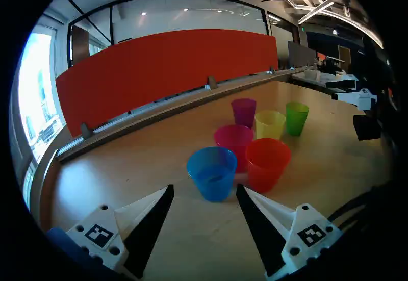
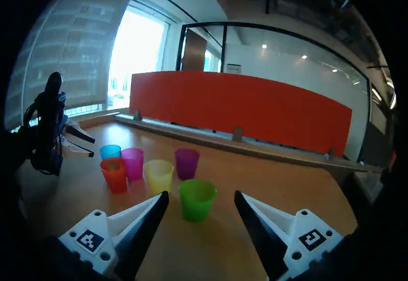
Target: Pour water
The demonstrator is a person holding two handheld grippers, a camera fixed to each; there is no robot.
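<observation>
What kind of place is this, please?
Probably an open-plan office: a long wooden desk with a red divider panel along its edge, a glass-walled room behind it, and further desks with equipment.

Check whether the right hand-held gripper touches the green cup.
Apart. In the right gripper view, table shows between green cup and right hand-held gripper on both sides.

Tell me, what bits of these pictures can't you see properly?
1. Left gripper view: the pink cup is partly hidden behind the blue cup and the orange cup.
2. Right gripper view: the green cup hides its own inside, so I cannot tell if it holds water.
3. Left gripper view: the desk clutter far right is too small and dark to name.
</observation>
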